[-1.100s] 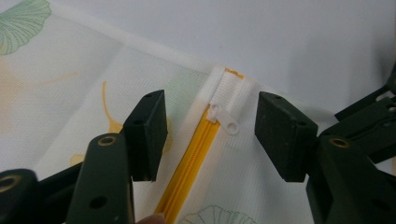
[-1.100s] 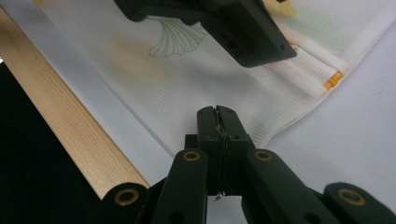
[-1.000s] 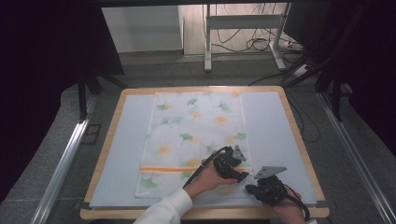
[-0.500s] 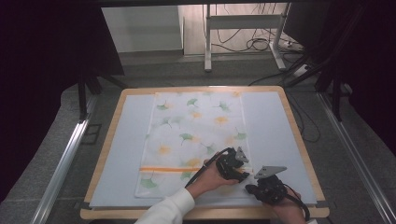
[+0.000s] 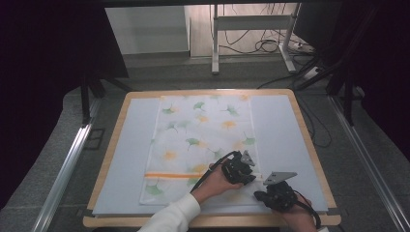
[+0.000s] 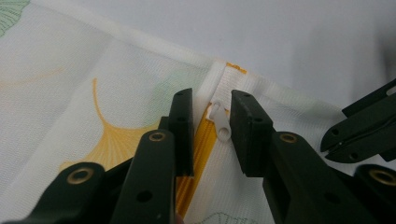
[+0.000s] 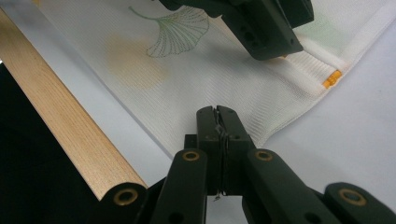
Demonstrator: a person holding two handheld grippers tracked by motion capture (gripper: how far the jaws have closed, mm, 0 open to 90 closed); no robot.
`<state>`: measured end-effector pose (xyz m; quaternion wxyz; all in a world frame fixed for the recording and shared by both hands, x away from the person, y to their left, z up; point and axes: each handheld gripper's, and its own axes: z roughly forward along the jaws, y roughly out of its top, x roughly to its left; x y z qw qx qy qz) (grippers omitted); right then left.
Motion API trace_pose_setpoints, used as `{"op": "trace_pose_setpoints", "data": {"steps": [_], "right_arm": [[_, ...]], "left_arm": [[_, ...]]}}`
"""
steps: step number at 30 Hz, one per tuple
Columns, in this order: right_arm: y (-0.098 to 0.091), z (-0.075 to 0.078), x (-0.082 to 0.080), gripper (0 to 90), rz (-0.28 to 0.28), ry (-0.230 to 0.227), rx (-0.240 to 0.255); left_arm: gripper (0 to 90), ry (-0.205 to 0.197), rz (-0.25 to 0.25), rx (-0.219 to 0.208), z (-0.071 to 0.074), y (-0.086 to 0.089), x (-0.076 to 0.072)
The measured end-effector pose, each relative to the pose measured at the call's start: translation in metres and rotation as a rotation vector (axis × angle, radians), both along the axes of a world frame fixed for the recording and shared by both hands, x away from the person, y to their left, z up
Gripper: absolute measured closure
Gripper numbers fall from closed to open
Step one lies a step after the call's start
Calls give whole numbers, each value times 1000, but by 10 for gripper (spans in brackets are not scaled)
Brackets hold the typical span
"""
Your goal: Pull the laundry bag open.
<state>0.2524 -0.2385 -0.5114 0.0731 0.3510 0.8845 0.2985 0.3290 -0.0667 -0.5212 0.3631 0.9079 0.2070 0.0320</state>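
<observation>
Two grippers work the mesh bag (image 5: 203, 145) at the table's (image 5: 285, 125) five o'clock: left gripper (image 6: 211, 133), jaws closing around the unpinched zipper pull (image 6: 220, 122), should grip it next; right gripper (image 7: 218, 122) pinches the corner.

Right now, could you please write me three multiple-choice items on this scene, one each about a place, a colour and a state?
1. Where does the white zipper pull lie?
A. between the left tool's jaws
B. on the wooden table rim
C. under the right tool

2. What colour is the zipper tape on the mesh bag?
A. blue
B. orange
C. black

3. How do the right tool's jaws stand?
A. wide apart
B. shut on the bag's edge
C. shut on a cable

Answers: 1 A, the left gripper view shows the pull in the gap, the jaws having just been closing; 2 B, the strip is orange; 3 B, the right gripper view shows them pressed together on the fabric edge.
</observation>
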Motion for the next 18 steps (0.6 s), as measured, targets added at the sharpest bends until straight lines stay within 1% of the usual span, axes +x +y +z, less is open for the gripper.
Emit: {"op": "trace_pose_setpoints", "data": {"steps": [3, 4, 6, 7, 9, 10, 11, 12, 13, 16, 18], "right_arm": [[0, 0, 0, 879, 0, 1, 1], [0, 0, 0, 879, 0, 2, 2], [0, 0, 0, 879, 0, 3, 2], [0, 0, 0, 879, 0, 3, 2], [0, 0, 1, 879, 1, 2, 0], [-1, 0, 1, 879, 1, 3, 1], [-1, 0, 1, 879, 1, 2, 1], [-1, 0, 1, 879, 2, 2, 0], [-1, 0, 1, 879, 1, 2, 0], [-1, 0, 1, 879, 0, 4, 2], [-2, 0, 1, 879, 0, 3, 4]], "left_arm": [[743, 5, -6, 5, 0, 0, 0], [777, 14, -9, 1, 0, 0, 0], [777, 6, -11, 10, 0, -1, -1], [779, 8, -11, 16, 1, -2, -1], [786, -10, -17, 35, 3, -4, -1], [833, -5, -19, 32, 4, -4, -2], [850, -21, -20, 52, 5, -6, -3], [857, -27, -17, 54, 5, -7, -4], [860, -32, -18, 65, 6, -8, -4], [871, -19, -11, 75, 7, -8, -3], [888, -11, -7, 71, 6, -6, -2]]}}
